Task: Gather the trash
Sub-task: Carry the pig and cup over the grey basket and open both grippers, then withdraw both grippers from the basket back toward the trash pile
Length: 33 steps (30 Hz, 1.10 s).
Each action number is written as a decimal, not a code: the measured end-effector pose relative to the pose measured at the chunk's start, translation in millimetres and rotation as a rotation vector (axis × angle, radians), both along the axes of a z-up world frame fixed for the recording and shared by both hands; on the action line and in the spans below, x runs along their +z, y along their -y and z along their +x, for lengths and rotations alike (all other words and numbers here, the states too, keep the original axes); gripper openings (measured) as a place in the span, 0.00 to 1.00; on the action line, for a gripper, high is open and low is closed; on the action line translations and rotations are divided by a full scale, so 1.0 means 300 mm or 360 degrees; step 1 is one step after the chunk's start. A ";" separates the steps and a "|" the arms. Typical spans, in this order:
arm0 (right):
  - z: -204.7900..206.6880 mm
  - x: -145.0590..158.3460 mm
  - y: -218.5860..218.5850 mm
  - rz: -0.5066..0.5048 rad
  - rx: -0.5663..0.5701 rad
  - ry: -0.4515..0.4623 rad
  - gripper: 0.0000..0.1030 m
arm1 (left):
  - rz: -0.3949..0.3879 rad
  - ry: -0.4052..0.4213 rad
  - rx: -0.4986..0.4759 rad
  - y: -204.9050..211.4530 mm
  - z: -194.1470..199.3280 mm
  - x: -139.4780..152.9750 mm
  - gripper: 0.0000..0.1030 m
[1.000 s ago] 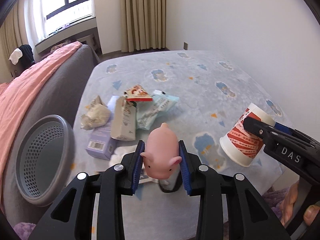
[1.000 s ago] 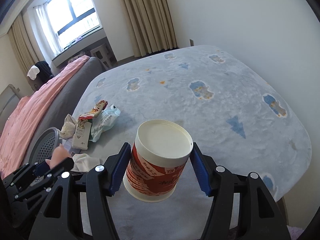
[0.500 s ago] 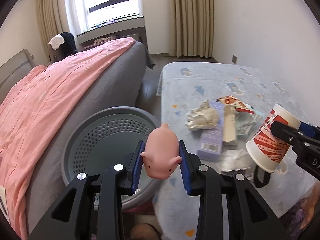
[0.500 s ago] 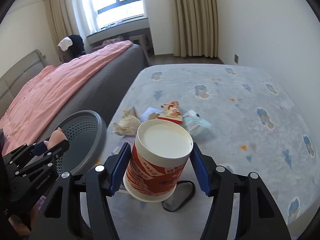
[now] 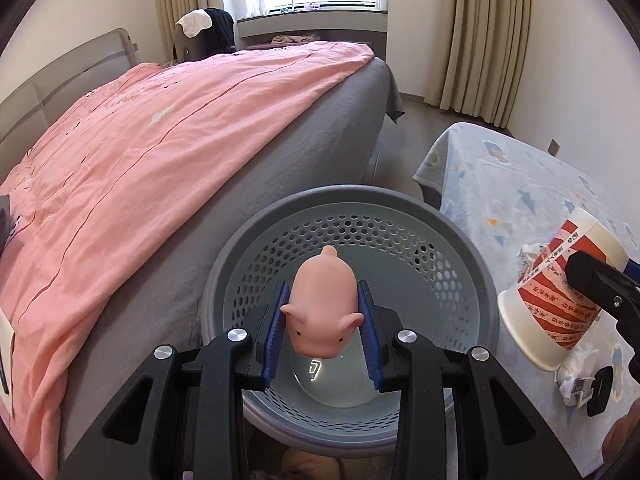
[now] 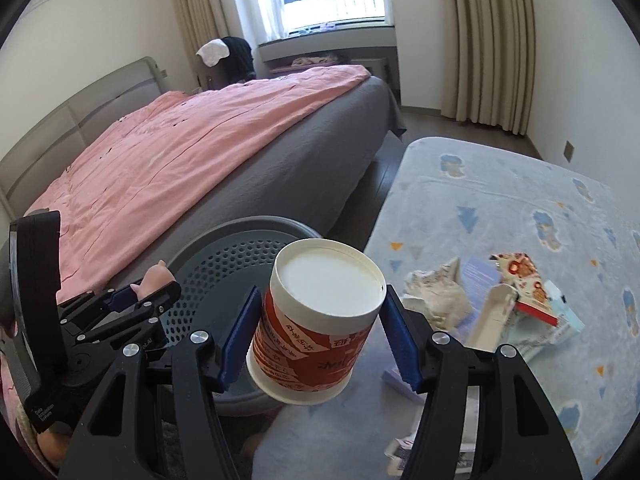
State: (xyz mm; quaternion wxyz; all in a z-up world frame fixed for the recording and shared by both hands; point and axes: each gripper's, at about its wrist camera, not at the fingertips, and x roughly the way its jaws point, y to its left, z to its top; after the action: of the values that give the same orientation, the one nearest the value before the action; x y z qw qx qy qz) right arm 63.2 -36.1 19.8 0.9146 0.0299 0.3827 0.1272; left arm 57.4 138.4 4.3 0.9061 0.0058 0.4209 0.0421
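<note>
Pink rubber pig (image 5: 322, 305), snout forward

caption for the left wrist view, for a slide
Left gripper holds a pink pig toy over the grey perforated basket, beside a pink-covered bed.
</note>
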 end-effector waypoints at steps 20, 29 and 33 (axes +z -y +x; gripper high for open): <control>0.102 -0.086 -0.096 0.0015 0.0127 -0.0054 0.72 | -0.0004 0.0013 0.0139 -0.085 0.011 -0.013 0.57; 0.089 -0.071 -0.086 -0.0013 0.0093 -0.0022 0.75 | -0.0019 0.0021 0.0179 -0.107 0.010 -0.012 0.63; 0.075 -0.062 -0.081 -0.0037 0.0076 -0.0001 0.77 | -0.0017 0.0036 0.0182 -0.107 0.003 -0.007 0.65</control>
State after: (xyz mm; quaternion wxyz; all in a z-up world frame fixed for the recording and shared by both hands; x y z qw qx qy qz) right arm 85.7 -11.9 1.2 0.9115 0.0101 0.3850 0.1443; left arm 58.2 170.6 2.1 0.9069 -0.0236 0.4105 0.0917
